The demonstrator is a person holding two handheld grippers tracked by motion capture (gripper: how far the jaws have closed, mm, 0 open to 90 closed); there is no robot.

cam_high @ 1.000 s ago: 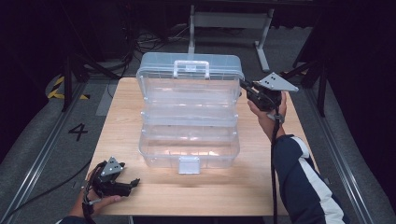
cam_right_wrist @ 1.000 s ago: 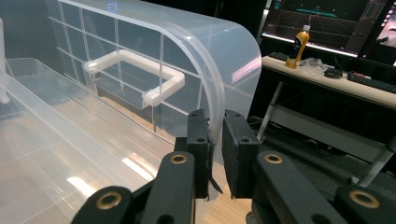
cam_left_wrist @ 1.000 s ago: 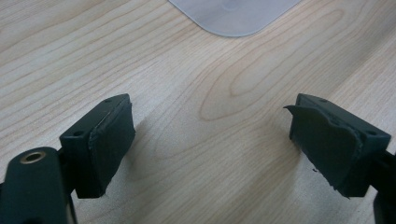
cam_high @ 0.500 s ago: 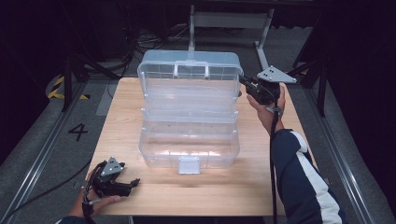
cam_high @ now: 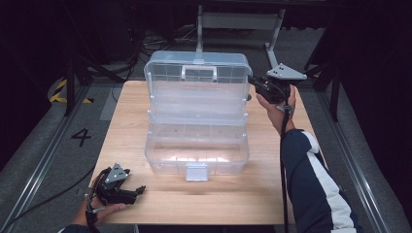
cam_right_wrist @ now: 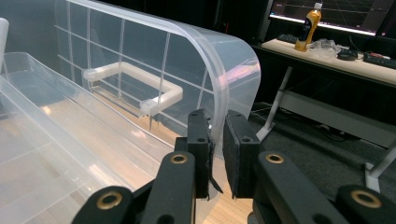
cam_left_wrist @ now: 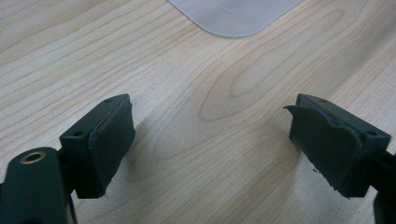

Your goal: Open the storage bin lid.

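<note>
A clear plastic toolbox (cam_high: 197, 126) stands open in the middle of the wooden counter (cam_high: 131, 121), its latch tab facing the person; the lid (cam_high: 197, 73) stands upright at the far side, white handle (cam_right_wrist: 133, 86) on its outer face. The right gripper (cam_high: 257, 87) sits at the lid's right edge — in the right gripper view its jaws are pressed together on the lid's thin curved rim, one pad on each side. The left gripper (cam_high: 138, 190) rests low at the near left corner of the counter, well apart from the box; its jaws stand wide apart over bare wood, holding nothing — a rounded corner of the toolbox base (cam_left_wrist: 233, 16) lies ahead of them.
</note>
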